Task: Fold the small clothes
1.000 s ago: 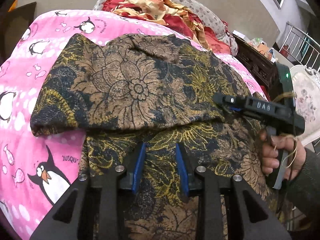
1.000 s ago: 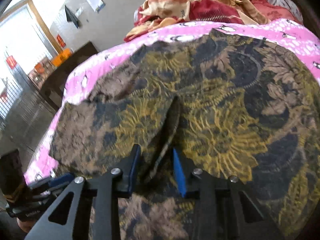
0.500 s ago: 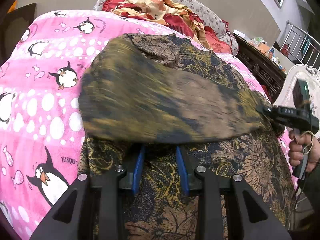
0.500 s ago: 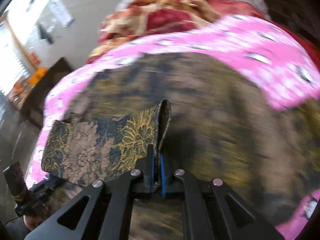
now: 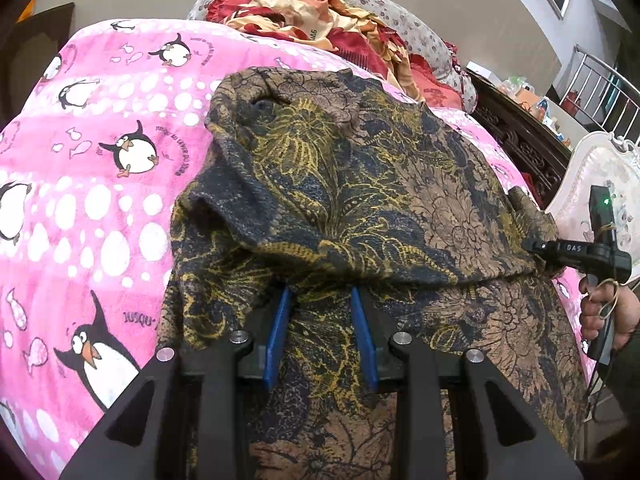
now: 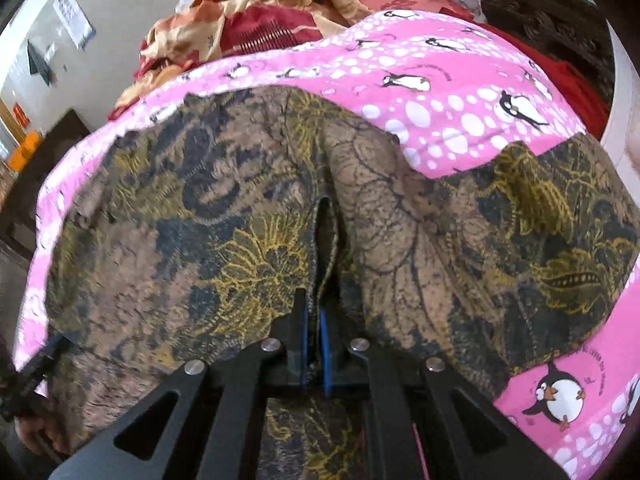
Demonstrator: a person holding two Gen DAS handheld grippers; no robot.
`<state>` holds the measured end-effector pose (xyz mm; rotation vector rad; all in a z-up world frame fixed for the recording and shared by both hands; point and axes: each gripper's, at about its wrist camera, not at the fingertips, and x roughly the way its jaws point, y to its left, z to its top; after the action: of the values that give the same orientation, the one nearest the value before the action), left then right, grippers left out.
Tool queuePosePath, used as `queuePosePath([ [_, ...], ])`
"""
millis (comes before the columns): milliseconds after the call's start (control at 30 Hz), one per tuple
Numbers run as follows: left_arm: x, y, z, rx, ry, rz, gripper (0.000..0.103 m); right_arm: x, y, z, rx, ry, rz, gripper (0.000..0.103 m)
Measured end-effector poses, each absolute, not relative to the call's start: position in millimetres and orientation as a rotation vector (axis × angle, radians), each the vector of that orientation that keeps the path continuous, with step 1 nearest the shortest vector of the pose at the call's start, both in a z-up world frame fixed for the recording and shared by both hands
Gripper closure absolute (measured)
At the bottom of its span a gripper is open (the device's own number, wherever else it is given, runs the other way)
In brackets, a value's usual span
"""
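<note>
A dark floral garment (image 5: 360, 184) in brown, gold and navy lies on the pink penguin blanket (image 5: 100, 200). Its upper layer is folded over toward the right. My left gripper (image 5: 320, 300) sits at the garment's near edge, its blue pads pinching bunched cloth under the fold. In the right wrist view my right gripper (image 6: 314, 320) is shut on a thin ridge of the garment (image 6: 240, 220). The left wrist view shows that right gripper (image 5: 532, 246) at the far right, held by a hand (image 5: 608, 312) and gripping the fold's end.
A heap of red and orange bedding (image 5: 312, 12) lies at the bed's far end. Dark carved wooden furniture (image 5: 520, 136) and a white chair (image 5: 600, 176) stand to the right. The blanket (image 6: 460, 100) shows bare at the left and beyond the garment.
My right gripper shut on the garment's edge and drew that flap across to the right, so the spread cloth is now folded over. The left gripper kept still.
</note>
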<state>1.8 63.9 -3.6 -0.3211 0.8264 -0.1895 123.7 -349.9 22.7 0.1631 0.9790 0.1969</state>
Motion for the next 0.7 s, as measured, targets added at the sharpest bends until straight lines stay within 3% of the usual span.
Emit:
queuePosePath([
  [167,-16,68,23,-0.286,0.752,-0.091,0.092,118,-346,31,0.135,0.974,0.151,0.097],
  [300,-3,81,56,-0.315,0.666,-0.041,0.092,91,-336,68,0.071,0.813,0.126,0.068],
  [400,31,73,63,-0.294,0.670,-0.054,0.092,78,-312,82,0.029,0.725,0.215,0.067],
  [433,43,70,57,-0.277,0.699,-0.046,0.098,79,-303,79,0.016,0.730,0.259,0.067],
  [567,71,81,4,-0.274,0.874,0.071,0.103,98,-288,30,-0.069,0.874,0.262,0.068],
  [700,65,88,15,-0.321,0.822,0.070,0.103,102,-310,22,-0.011,0.909,0.209,0.069],
])
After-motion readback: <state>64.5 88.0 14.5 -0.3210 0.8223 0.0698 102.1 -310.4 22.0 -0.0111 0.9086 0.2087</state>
